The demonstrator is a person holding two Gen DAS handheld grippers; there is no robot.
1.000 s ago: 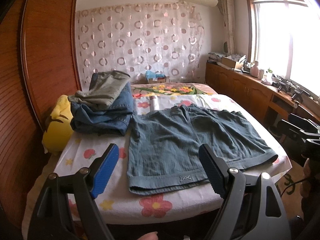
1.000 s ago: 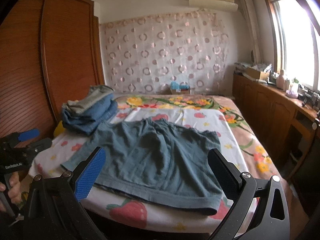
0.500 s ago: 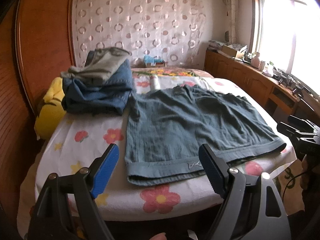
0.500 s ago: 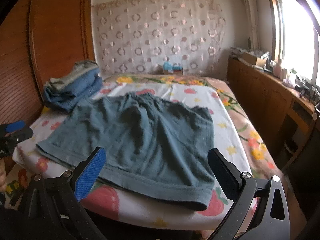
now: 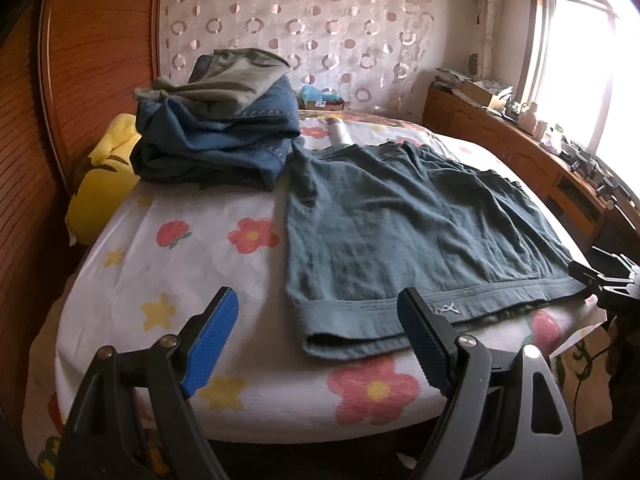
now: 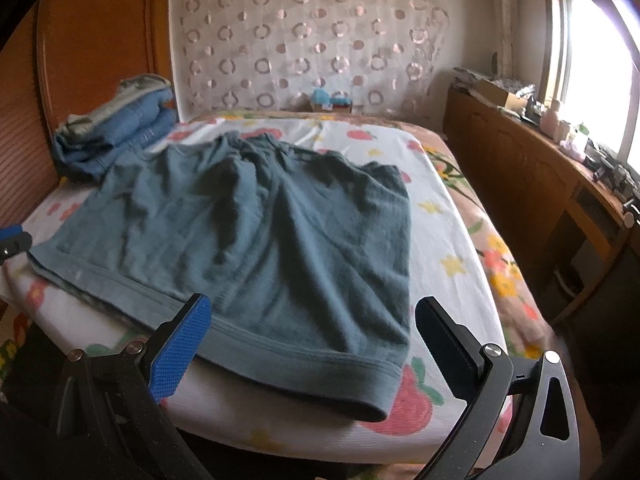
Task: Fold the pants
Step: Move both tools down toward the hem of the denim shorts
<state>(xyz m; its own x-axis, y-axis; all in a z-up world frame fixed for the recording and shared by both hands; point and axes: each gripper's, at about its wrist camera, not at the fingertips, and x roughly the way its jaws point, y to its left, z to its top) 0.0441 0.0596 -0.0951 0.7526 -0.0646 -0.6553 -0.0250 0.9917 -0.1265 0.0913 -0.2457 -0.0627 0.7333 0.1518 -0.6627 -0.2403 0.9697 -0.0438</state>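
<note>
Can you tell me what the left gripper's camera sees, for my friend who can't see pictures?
Blue-green pants lie spread flat on a flowery bed sheet, and the open left gripper hovers near their closest hem. A pile of folded jeans sits at the back left, beside something yellow.

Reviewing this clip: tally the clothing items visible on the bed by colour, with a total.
Teal-green shorts, spread flat: 1
Blue denim garments, folded in the pile: at least 1; exact number unclear
Grey-olive garment, on top of the pile: 1
Total: at least 3
</note>
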